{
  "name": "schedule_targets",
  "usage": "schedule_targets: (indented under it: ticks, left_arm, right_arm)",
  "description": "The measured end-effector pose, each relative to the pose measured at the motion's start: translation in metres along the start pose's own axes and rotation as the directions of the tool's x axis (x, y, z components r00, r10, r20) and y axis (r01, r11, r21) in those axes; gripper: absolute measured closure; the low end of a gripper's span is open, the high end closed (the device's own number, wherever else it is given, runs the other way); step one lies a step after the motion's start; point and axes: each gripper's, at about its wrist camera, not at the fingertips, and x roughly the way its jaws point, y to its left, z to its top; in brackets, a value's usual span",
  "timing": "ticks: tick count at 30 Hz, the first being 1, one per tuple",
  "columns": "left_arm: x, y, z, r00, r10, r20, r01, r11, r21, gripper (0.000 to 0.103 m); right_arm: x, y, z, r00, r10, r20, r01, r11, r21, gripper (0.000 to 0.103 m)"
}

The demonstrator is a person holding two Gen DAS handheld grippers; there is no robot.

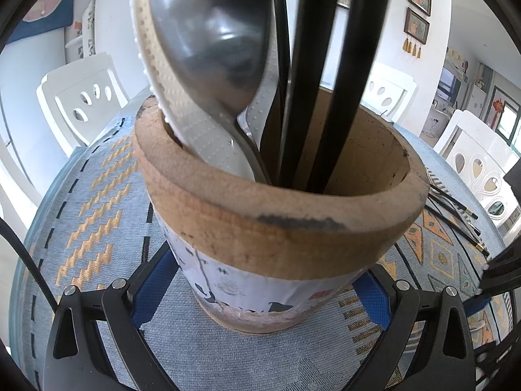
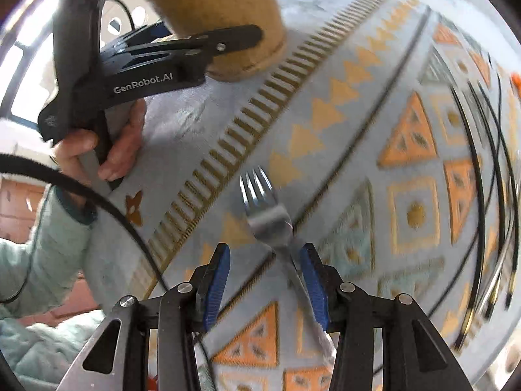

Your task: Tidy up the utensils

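A pale blue woven cloth (image 2: 342,104) with orange triangles, diamonds and a dark comb-like stripe covers the tabletop. Nearest in the right wrist view, the right tool (image 2: 265,285) points steeply down at it, blue pads set apart, and a steel fork (image 2: 265,210) runs up between them — its handle lies against the right-hand pad while the left-hand pad stands clear, so whether the fork is gripped cannot be told. The picture is smeared with motion. At the right edge, black chopsticks (image 2: 491,176) lie loose on the cloth.

Farther off in that view, a hand (image 2: 107,143) in a light quilted sleeve holds the left tool (image 2: 234,37), whose black finger presses the side of a brown pot (image 2: 224,9).

The left wrist view fills in the rest: the left tool's (image 1: 260,296) blue pads sit on either side of the pot's (image 1: 276,228) base, clasping it on the cloth. Inside stand a steel ladle (image 1: 211,32), a white dotted utensil (image 1: 208,137) and two black handles (image 1: 325,81). Beyond the tabletop are white chairs (image 1: 84,94) with cut-out backs, white walls with two framed pictures (image 1: 418,11), and a bright window at far right.
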Motion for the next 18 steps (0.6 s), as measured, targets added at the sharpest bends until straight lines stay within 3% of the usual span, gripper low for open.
schedule_targets:
  ticks: [5, 8, 10, 18]
  left_arm:
    - [-0.002, 0.001, 0.0, 1.0, 0.0, 0.006, 0.0, 1.0, 0.0, 0.003]
    - [-0.002, 0.001, 0.0, 1.0, 0.0, 0.006, 0.0, 1.0, 0.0, 0.003]
    - [-0.002, 0.001, 0.0, 1.0, 0.0, 0.007, 0.0, 1.0, 0.0, 0.003]
    - [-0.004, 0.002, -0.002, 1.0, -0.002, 0.011, 0.002, 1.0, -0.001, 0.003]
  right_arm:
    - [0.008, 0.024, 0.016, 0.998, -0.068, 0.005, 0.069, 0.995, -0.071, 0.063]
    - [0.011, 0.032, 0.024, 0.997, -0.079, 0.016, 0.08, 0.995, -0.056, 0.077]
    - [0.001, 0.01, 0.025, 0.997, -0.074, 0.023, 0.075, 0.997, -0.036, 0.077]
    - [-0.053, -0.009, -0.002, 0.99, -0.076, 0.122, 0.074, 0.997, 0.023, 0.08]
